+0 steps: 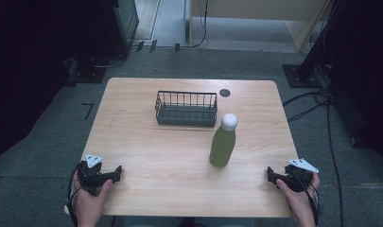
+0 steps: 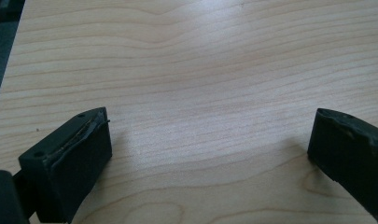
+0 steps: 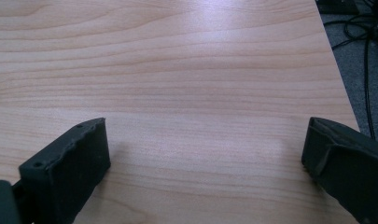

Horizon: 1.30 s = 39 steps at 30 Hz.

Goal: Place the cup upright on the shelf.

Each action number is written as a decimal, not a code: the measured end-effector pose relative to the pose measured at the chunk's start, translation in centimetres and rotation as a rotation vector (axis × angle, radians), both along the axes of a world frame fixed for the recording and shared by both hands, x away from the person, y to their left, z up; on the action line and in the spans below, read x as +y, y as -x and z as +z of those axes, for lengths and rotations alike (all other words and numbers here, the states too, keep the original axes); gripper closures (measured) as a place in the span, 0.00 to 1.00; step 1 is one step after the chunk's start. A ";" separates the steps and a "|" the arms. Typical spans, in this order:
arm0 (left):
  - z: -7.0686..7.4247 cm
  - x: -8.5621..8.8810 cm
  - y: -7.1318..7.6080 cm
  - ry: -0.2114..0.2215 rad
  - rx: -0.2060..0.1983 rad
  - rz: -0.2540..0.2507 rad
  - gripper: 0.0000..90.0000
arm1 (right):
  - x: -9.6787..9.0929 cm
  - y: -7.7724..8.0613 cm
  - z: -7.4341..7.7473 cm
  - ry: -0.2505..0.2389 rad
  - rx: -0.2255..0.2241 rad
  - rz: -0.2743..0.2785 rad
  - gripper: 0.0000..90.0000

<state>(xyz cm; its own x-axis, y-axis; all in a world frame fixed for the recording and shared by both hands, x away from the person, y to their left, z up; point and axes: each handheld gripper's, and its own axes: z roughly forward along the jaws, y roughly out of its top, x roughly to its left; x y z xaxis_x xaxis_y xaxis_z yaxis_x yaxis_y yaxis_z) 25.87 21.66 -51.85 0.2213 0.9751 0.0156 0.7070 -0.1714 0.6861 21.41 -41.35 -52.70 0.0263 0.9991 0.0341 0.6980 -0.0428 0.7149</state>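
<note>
High view has the left gripper [image 1: 114, 174] and right gripper [image 1: 273, 175] both with jaws wide apart over bare tabletop [image 1: 170, 161], green bottle [image 1: 222, 146] well ahead between them.

On my bench [image 1: 146, 156] the wire basket [image 1: 186, 109] sits toward the far edge, near the middle. The bottle [image 1: 223, 141] stands upright just in front of the basket's right end, apart from it. My left claw [image 1: 114, 172] rests near the front left corner and my right claw [image 1: 270, 174] near the front right corner, both well apart from the bottle.
</note>
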 end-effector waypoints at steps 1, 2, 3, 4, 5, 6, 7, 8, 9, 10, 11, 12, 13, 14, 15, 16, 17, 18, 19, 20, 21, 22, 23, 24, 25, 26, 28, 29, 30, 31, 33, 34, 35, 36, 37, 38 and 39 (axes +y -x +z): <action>0.0 0.0 0.0 0.000 0.000 0.000 0.00 | 0.0 0.0 0.0 -0.007 0.002 -0.001 0.01; 0.0 0.0 0.0 0.000 0.000 0.000 0.00 | 0.0 0.1 0.1 -0.019 -0.002 -0.006 0.01; 0.0 0.0 0.0 0.000 0.000 0.000 0.00 | 0.0 0.1 0.1 -0.019 -0.002 -0.006 0.01; 0.0 0.0 0.0 0.000 0.000 0.000 0.00 | 0.0 0.1 0.3 -0.024 -0.013 -0.008 0.01; 0.0 0.0 0.0 0.000 0.000 0.000 0.00 | 0.0 0.1 0.3 -0.024 -0.013 -0.008 0.01; 0.0 0.0 0.0 0.000 0.000 0.000 0.00 | 0.4 0.2 0.6 -0.015 -0.026 -0.008 0.01; 0.0 0.0 0.0 0.000 0.000 0.000 0.00 | 0.4 0.2 0.6 -0.015 -0.026 -0.008 0.01; 0.0 0.0 0.0 0.000 0.000 0.000 0.00 | 0.9 0.3 1.0 -0.014 -0.041 0.002 0.01; 0.0 0.0 0.0 0.000 0.000 0.000 0.00 | 1.0 0.3 1.1 -0.014 -0.044 0.008 0.01; 0.0 0.0 0.0 0.000 0.000 0.000 0.00 | 1.2 0.3 1.2 -0.016 -0.048 0.013 0.02; 0.0 0.0 0.0 0.000 0.000 0.000 0.00 | 1.2 0.3 1.2 -0.016 -0.048 0.013 0.02; 0.0 0.0 0.0 0.000 0.000 0.000 0.00 | 1.7 0.3 1.4 -0.022 -0.053 0.024 0.02; 0.0 0.0 0.0 0.000 0.000 0.000 0.00 | 1.7 0.3 1.4 -0.022 -0.053 0.024 0.02; 0.0 0.0 0.0 0.001 0.000 0.000 0.00 | 2.2 0.2 1.5 -0.021 -0.056 0.035 0.03; 0.0 0.0 0.0 0.001 0.000 0.000 0.00 | 2.2 0.2 1.5 -0.021 -0.056 0.035 0.03; 0.0 0.0 0.0 0.001 0.000 0.000 0.00 | 2.4 0.2 1.5 -0.020 -0.057 0.042 0.03; 0.0 0.0 0.0 0.001 0.000 0.000 0.00 | 2.6 0.1 1.6 -0.019 -0.060 0.051 0.03; 0.0 0.0 0.0 0.001 0.000 0.000 0.00 | 3.2 0.1 1.9 -0.022 -0.067 0.062 0.03; 0.0 0.0 0.0 0.001 0.000 0.000 0.00 | 3.2 0.1 1.9 -0.022 -0.067 0.062 0.03; 0.0 0.0 0.0 0.001 0.000 0.000 0.00 | 3.8 0.2 2.1 -0.021 -0.075 0.071 0.04; 0.0 0.0 0.0 0.001 0.000 0.000 0.00 | 3.8 0.2 2.1 -0.021 -0.075 0.071 0.04; 0.0 0.0 0.0 0.001 0.000 0.000 0.00 | 4.2 0.2 2.2 -0.016 -0.079 0.083 0.04; 0.0 0.0 0.0 0.001 0.000 0.000 0.00 | 4.2 0.2 2.2 -0.016 -0.079 0.083 0.04; 0.0 0.0 0.0 0.001 0.000 0.000 0.00 | 4.6 0.1 2.3 -0.022 -0.082 0.096 0.04; 0.0 0.0 0.0 0.001 0.000 0.000 0.00 | 4.8 0.2 2.3 -0.026 -0.083 0.098 0.04; 0.0 0.0 0.0 0.001 0.000 0.000 0.00 | 5.0 0.1 2.4 -0.025 -0.085 0.104 0.05; 0.0 0.0 0.0 0.001 0.000 0.000 0.00 | 5.4 0.2 2.5 -0.028 -0.089 0.112 0.05; 0.0 0.0 0.0 0.001 0.000 0.000 0.00 | 5.4 0.2 2.5 -0.028 -0.089 0.112 0.05; 0.0 0.0 0.0 0.001 0.000 0.000 0.00 | 5.9 0.2 2.5 -0.026 -0.093 0.125 0.05; 0.0 0.0 0.0 0.001 0.000 0.000 0.00 | 5.9 0.2 2.5 -0.026 -0.093 0.125 0.05; 0.0 0.0 0.0 0.001 0.000 0.000 0.00 | 6.3 0.2 2.6 -0.024 -0.096 0.136 0.05; 0.0 0.0 0.0 0.000 0.000 0.000 0.00 | 6.7 0.2 2.6 -0.023 -0.097 0.144 0.06; 0.0 0.0 0.0 0.000 0.000 0.000 0.00 | 6.7 0.2 2.6 -0.023 -0.097 0.144 0.06; 0.0 0.0 0.0 0.001 0.000 0.000 0.00 | 7.2 0.1 2.6 -0.024 -0.098 0.156 0.06; 0.0 0.0 0.0 0.001 0.000 0.000 0.00 | 7.2 0.1 2.6 -0.024 -0.098 0.156 0.06; 0.0 0.0 0.0 0.000 0.000 0.000 0.00 | 7.6 0.1 2.7 -0.026 -0.099 0.167 0.06; 0.0 0.0 0.0 0.000 0.000 0.000 0.00 | 7.6 0.1 2.7 -0.026 -0.099 0.167 0.06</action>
<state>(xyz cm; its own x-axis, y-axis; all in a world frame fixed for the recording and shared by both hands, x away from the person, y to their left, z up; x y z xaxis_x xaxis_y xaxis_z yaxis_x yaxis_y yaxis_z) 25.88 21.65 -51.85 0.2216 0.9750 0.0152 0.7068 -0.1713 0.6864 21.28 -33.79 -50.02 -0.1441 0.9881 0.0540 0.6232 0.0482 0.7806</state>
